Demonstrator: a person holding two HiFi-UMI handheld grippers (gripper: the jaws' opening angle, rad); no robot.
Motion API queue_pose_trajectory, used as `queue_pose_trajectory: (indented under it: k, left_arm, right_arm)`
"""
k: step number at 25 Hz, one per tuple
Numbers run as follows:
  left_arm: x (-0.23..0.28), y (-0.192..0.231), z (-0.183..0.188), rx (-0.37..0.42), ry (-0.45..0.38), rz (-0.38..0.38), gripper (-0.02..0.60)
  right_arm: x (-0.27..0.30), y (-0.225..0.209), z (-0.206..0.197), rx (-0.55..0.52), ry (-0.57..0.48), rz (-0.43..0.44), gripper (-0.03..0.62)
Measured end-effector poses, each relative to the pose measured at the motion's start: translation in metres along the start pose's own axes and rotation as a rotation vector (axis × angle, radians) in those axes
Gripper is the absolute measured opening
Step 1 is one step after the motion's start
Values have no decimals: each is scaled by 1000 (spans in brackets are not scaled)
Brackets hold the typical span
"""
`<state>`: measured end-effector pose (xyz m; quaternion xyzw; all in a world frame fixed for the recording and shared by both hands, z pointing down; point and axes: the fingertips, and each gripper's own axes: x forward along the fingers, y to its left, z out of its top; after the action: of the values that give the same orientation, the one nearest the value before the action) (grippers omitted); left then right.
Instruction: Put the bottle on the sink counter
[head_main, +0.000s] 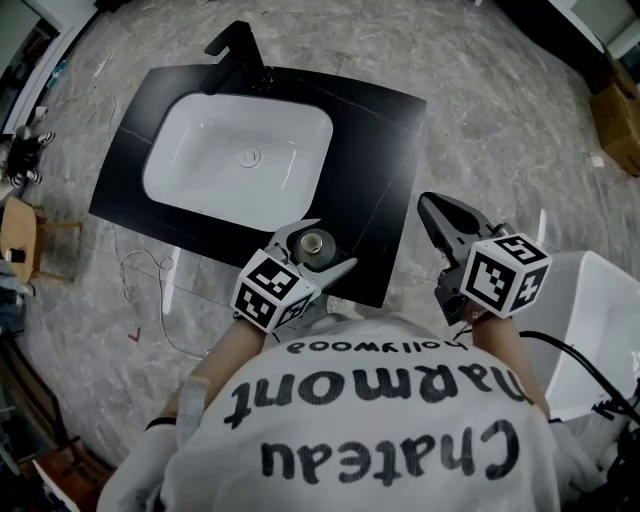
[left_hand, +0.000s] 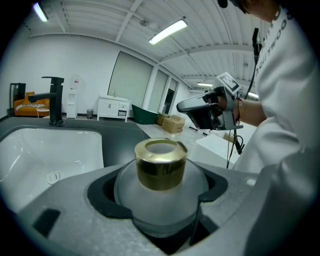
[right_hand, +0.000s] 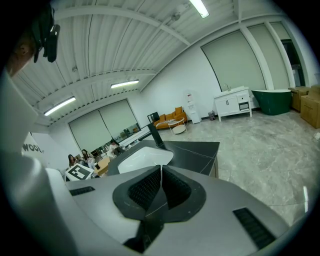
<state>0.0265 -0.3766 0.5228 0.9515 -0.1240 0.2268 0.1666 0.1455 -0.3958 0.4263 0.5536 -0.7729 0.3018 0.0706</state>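
A round frosted bottle with a gold cap sits upright between the jaws of my left gripper, which is shut on its body. It is over the near edge of the black sink counter, in front of the white basin. I cannot tell whether its base touches the counter. My right gripper hangs to the right of the counter over the floor. Its jaws are shut with nothing in them. The left gripper view also shows the right gripper.
A black faucet stands at the basin's far side. A white tub lies on the floor at my right, cardboard boxes beyond it. A wooden stool and loose cables are at the left.
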Motion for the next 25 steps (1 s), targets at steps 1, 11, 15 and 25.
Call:
queue_pose_trajectory:
  k: [1,11,15,25]
  left_arm:
    - [0,0,0,5,1,0,347]
    - [3,3,-12,19,45,10,347]
    - [3,2,-14,14,49,11,347]
    - [3,3,-12,15,15,16,348]
  right_arm:
    - [-1,0,0,0,-2,-2,18]
    - [-7,0,1,2,-6,-22,18]
    - [-8,2,-2,1,1,-25,18]
    - [-13,-5,-5,-3,14,-43,18]
